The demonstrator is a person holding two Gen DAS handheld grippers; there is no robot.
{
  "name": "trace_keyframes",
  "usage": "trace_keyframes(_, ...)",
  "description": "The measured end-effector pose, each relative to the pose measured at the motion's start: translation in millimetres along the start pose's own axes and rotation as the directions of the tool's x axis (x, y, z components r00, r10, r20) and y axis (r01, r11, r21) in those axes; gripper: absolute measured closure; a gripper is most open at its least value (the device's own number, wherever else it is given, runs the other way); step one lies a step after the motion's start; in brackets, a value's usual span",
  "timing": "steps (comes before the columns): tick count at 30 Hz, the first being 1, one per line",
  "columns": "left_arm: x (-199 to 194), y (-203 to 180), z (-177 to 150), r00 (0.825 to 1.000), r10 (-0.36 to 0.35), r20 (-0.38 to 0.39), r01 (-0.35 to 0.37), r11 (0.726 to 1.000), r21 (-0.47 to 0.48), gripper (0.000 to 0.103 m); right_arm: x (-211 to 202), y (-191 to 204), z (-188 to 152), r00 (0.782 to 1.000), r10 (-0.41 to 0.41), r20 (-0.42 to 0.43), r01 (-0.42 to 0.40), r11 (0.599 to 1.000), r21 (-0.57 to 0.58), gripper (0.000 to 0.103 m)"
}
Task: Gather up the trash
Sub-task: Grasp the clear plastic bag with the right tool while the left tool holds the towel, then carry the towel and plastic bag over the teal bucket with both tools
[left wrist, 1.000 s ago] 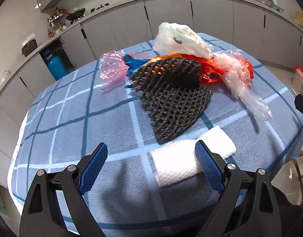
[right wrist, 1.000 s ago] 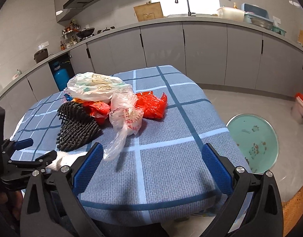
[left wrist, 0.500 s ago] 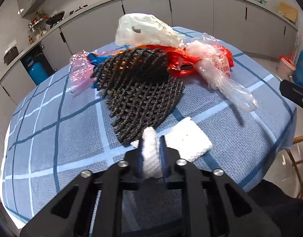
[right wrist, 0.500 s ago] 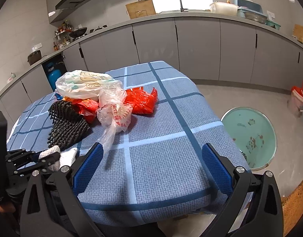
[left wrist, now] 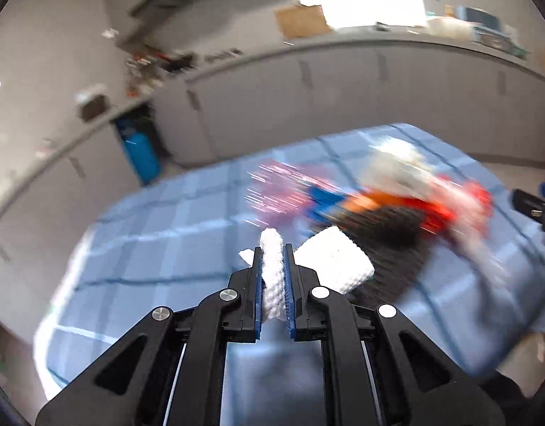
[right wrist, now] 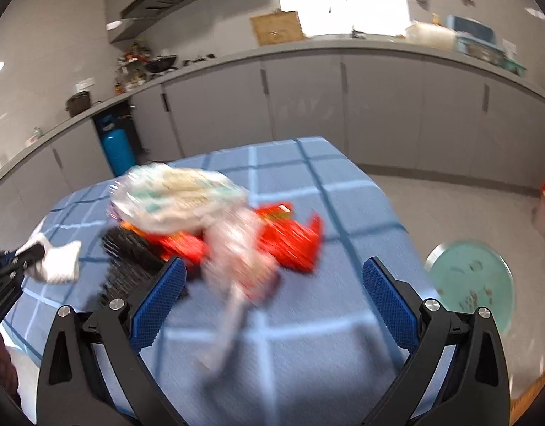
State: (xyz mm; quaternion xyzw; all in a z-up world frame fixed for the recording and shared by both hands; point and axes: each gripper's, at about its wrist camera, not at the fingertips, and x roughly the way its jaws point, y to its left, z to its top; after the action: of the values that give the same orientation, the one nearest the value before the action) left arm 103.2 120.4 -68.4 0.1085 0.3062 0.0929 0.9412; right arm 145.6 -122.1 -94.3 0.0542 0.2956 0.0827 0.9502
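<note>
The left gripper has its fingers pinched tight on a white paper towel, which sticks up between the pads at the centre of the left view and flaps out to the right, lifted clear of the blue checked cloth on the counter. In the right view the same towel shows at the far left edge, held off the counter. The right gripper has its fingers spread wide with nothing between them, low in its frame, facing the rest of the litter.

That litter sits blurred mid-frame: a black foam net, a red wrapper, a clear plastic bag trailing toward the lens, and a crumpled white bag on top of the heap. At the right of that view, on the floor beside the counter, is a round green bin.

The step in hand looks like carrying the first picked piece away. Next, the towel likely goes over the bin, where the fingers must open, while the free gripper closes on the clear bag nearest it.
</note>
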Motion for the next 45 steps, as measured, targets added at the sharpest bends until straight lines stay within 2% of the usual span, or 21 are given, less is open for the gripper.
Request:
trace_keyframes(2, 17.7, 8.9, 9.1, 1.000, 0.029, -0.008, -0.029, 0.999, -0.024, 0.092, 11.7, 20.0, 12.1, 0.999, 0.035, 0.011, -0.035, 0.999, -0.032, 0.005)
trace_keyframes(7, 49.0, 22.9, 20.3, 0.999, 0.023, -0.049, -0.028, 0.995, -0.097, 0.092, 43.0, 66.1, 27.7, 0.995, 0.103, 0.003, -0.102, 0.988, -0.113, 0.005)
trace_keyframes(13, 71.6, 32.2, 18.4, 0.997, 0.013, -0.073, -0.022, 0.991, -0.132, 0.092, 73.5, 92.7, 30.8, 0.990, 0.135, -0.045, -0.140, 0.979, -0.148, 0.005)
trace_keyframes(14, 75.2, 32.8, 18.9, 0.997, 0.009, -0.074, -0.019, 0.991, -0.132, 0.092, 78.5, 94.6, 31.9, 0.988, 0.141, -0.058, -0.148, 0.977, -0.151, 0.009)
trace_keyframes(15, 76.8, 33.2, 18.9, 0.997, 0.006, -0.074, -0.016, 0.991, -0.131, 0.092, 81.5, 95.0, 31.7, 0.988, 0.139, -0.069, -0.149, 0.977, -0.155, 0.028)
trace_keyframes(17, 79.2, 35.2, 19.6, 0.998, 0.003, -0.070, -0.012, 0.991, -0.131, 0.092, 89.9, 94.7, 31.7, 0.980, 0.160, -0.115, -0.176, 0.973, -0.151, 0.060)
trace_keyframes(21, 78.1, 35.8, 20.8, 0.998, -0.001, -0.059, -0.006, 0.992, -0.127, 0.092, 83.4, 92.4, 33.3, 0.982, 0.164, -0.090, -0.177, 0.971, -0.164, 0.074)
trace_keyframes(24, 73.0, 34.0, 25.3, 0.999, 0.002, -0.042, -0.007, 0.992, -0.128, 0.092, 73.0, 94.1, 36.9, 0.983, 0.173, -0.053, -0.180, 0.967, -0.182, 0.080)
trace_keyframes(32, 48.4, 25.9, 50.0, 0.999, 0.017, 0.035, -0.013, 0.993, -0.117, 0.092, 42.1, 85.3, 58.2, 0.981, 0.185, 0.055, -0.171, 0.965, -0.200, 0.088)
trace_keyframes(38, 42.1, 5.2, 63.0, 0.998, -0.007, 0.062, 0.013, 0.996, -0.090, 0.092, 20.9, 68.6, 71.7, 0.976, 0.186, 0.114, -0.160, 0.966, -0.203, 0.089)
trace_keyframes(45, 34.5, -24.4, 77.0, 0.995, -0.046, 0.093, 0.051, 0.998, -0.042, 0.092, 1.7, 41.1, 78.6, 0.974, 0.142, 0.178, -0.109, 0.977, -0.184, 0.089)
